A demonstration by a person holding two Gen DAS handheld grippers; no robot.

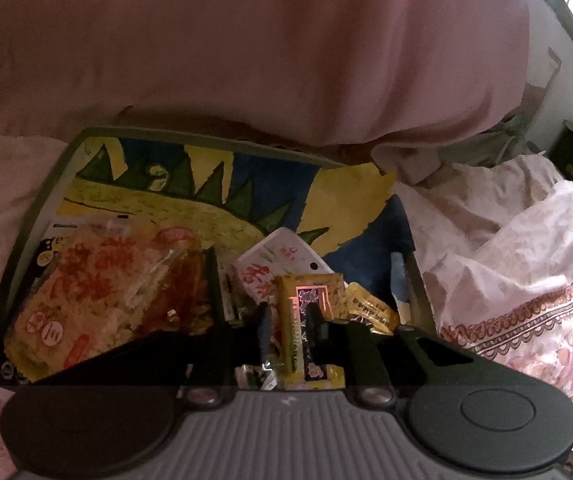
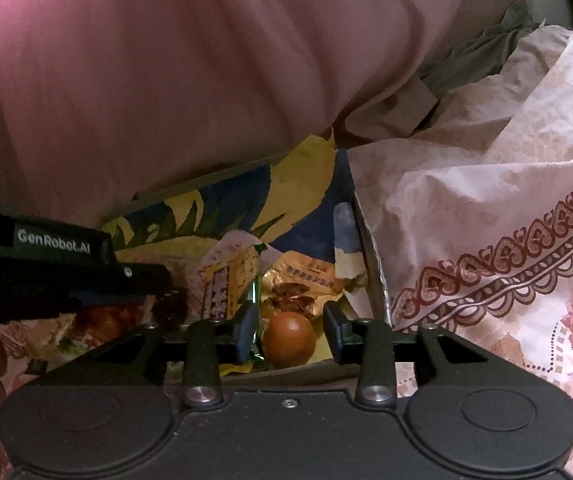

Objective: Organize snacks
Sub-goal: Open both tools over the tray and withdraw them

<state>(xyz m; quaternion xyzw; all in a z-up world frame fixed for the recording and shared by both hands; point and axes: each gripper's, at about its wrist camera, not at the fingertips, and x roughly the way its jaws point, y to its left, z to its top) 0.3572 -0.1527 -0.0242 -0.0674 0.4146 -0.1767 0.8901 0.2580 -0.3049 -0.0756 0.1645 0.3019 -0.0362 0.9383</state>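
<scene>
A grey tray [image 1: 38, 208] with a yellow, green and blue picture on its floor holds the snacks. My left gripper [image 1: 290, 326] is shut on a yellow snack packet with a purple label [image 1: 306, 312], held over the tray's near right part. A large orange rice-cracker bag [image 1: 98, 296] lies at the left, a white packet [image 1: 282, 256] behind and a gold packet [image 1: 370, 308] to the right. My right gripper [image 2: 292, 330] is open around a round brown ball [image 2: 288, 340] in the tray's near right corner. The same yellow packet [image 2: 226, 280] and gold packet [image 2: 306, 280] show behind it.
A big pink pillow [image 1: 266, 48] lies right behind the tray. Floral bedding [image 1: 526, 248] rises along the tray's right side [image 2: 486, 220]. The left gripper's black body [image 2: 58, 272] crosses the left of the right wrist view.
</scene>
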